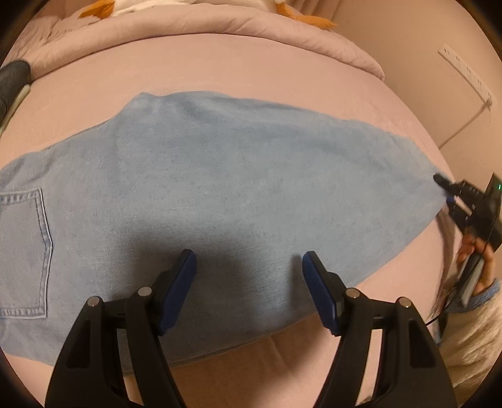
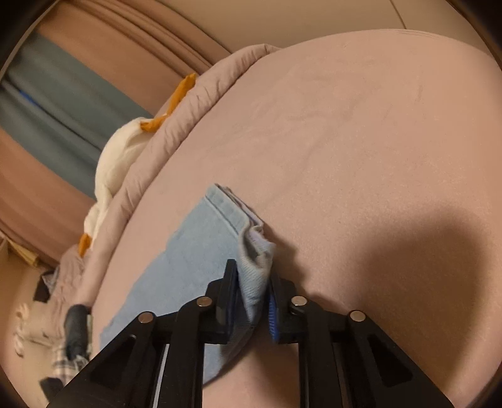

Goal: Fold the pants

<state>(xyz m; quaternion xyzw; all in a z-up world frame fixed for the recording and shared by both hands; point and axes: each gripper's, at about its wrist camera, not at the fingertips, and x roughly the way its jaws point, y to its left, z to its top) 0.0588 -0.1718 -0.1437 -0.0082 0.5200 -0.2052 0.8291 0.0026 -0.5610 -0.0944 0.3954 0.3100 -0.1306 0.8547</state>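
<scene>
Light blue denim pants (image 1: pixel 219 194) lie flat across a pink bed (image 1: pixel 238 66), folded lengthwise, with a back pocket (image 1: pixel 23 251) at the left. My left gripper (image 1: pixel 249 260) is open and empty, hovering just above the near edge of the pants. My right gripper (image 2: pixel 252 276) is shut on the leg hem of the pants (image 2: pixel 254 282) and holds it slightly lifted. The right gripper also shows in the left wrist view (image 1: pixel 445 188) at the far right end of the pants.
A rolled pink duvet (image 1: pixel 204 25) with a white and orange plush toy (image 2: pixel 119 157) lies along the bed's far side. A dark object (image 1: pixel 12 81) sits at the left bed edge. Clothes litter the floor (image 2: pixel 47 329). A power strip (image 1: pixel 467 75) lies beyond the bed.
</scene>
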